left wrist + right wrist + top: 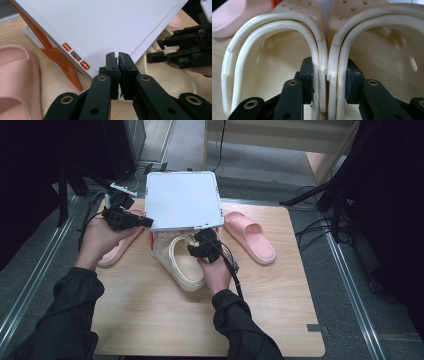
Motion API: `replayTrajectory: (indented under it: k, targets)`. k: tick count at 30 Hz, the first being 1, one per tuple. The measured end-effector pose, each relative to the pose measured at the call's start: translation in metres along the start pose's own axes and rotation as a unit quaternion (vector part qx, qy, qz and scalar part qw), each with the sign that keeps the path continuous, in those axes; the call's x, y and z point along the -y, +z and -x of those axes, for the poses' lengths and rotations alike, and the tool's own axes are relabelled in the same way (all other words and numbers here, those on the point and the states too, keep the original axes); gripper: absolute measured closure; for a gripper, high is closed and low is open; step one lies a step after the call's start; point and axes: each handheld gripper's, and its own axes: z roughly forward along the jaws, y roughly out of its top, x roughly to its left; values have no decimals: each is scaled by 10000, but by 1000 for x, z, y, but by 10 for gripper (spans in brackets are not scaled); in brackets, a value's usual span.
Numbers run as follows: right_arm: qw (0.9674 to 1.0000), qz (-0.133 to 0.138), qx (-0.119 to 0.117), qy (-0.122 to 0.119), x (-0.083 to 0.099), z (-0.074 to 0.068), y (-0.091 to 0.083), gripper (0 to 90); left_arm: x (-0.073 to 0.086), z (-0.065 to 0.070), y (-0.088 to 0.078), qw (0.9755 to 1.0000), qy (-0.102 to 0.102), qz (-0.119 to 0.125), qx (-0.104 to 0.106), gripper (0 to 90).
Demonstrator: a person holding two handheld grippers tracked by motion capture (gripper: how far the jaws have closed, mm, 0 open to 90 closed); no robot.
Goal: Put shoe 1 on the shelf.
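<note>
The right gripper view shows the right gripper point(326, 75) pinching the touching inner walls of two cream clogs point(287, 37); the high view shows them at mid-tabletop point(150, 320), lengthwise toward the far edge, toes under a white box lid point(182, 200). The left gripper point(118, 72), jaws closed and holding nothing, meets that lid's near corner. Pink slippers point(250, 237) lie at either side.

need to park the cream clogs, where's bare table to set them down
Free: the wide near strip of table before the sleeves, and the near right corner below the right pink slide. Crowded: the far edge, around the white box and cream clogs.
</note>
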Motion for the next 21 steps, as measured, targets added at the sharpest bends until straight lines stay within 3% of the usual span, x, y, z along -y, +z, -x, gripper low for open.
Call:
replayTrajectory:
  k: [8, 14, 17, 21]
  targets:
    - [9996, 58, 248, 131, -2, -6, 13, 666, 1, 0, 0, 10000, 5, 39, 17, 867]
    - [9990, 164, 193, 361, -2, -2, 21, 662, 1, 0, 0, 10000, 4, 46, 51, 868]
    - [9991, 219, 261, 270, 0, -4, 25, 657, 2, -1, 1, 9999, 4, 66, 113, 868]
    - [9991, 292, 113, 279, 3, -1, 24, 635, 2, -1, 1, 9999, -15, 83, 107, 868]
